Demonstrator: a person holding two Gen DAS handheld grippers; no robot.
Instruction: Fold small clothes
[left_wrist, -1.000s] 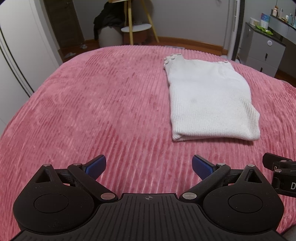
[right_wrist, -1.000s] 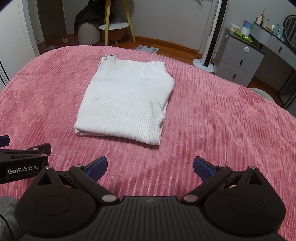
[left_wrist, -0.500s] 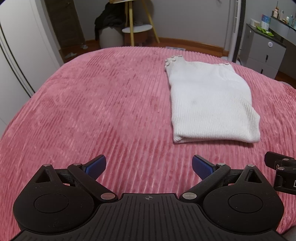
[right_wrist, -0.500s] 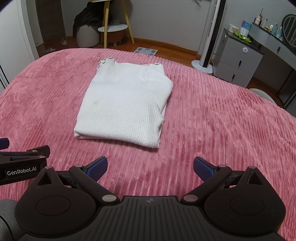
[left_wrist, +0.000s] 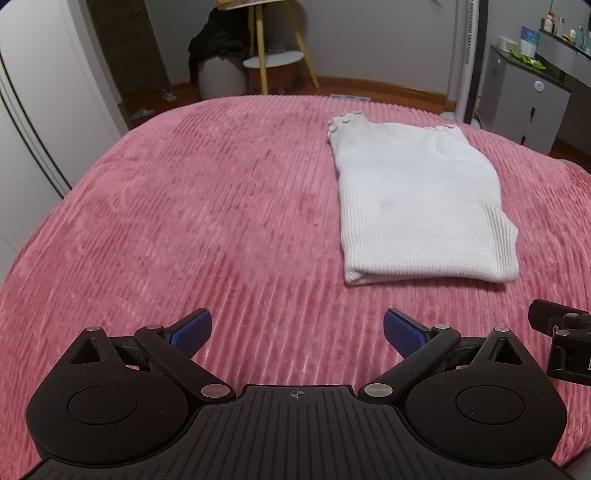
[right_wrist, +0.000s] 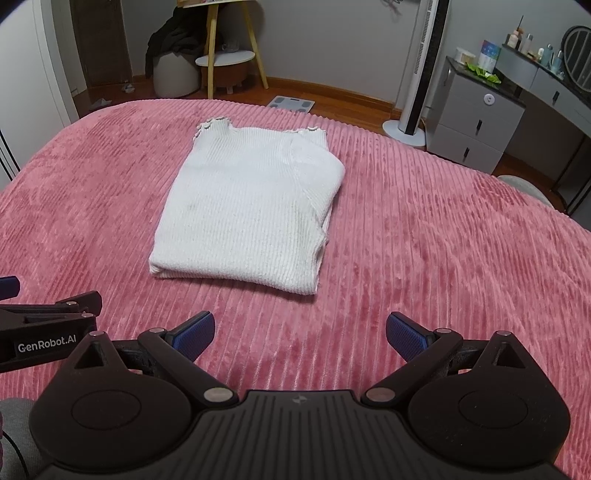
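A white ribbed knit top (left_wrist: 417, 206) lies folded into a rectangle on the pink bedspread (left_wrist: 184, 221), frilled edge at the far end. It also shows in the right wrist view (right_wrist: 247, 210). My left gripper (left_wrist: 297, 330) is open and empty, above the bedspread, near and to the left of the top. My right gripper (right_wrist: 300, 332) is open and empty, just short of the top's near edge. Each gripper's side shows at the other view's edge.
Beyond the bed stand a wooden easel and small round table (right_wrist: 225, 59), a tower fan (right_wrist: 417, 74), a floor scale (right_wrist: 291, 105) and a grey drawer unit (right_wrist: 476, 122). A white wardrobe (left_wrist: 33, 110) is at the left.
Both grippers have drawn back a little from the folded top, which now sits slightly farther away. Both stay open and empty.
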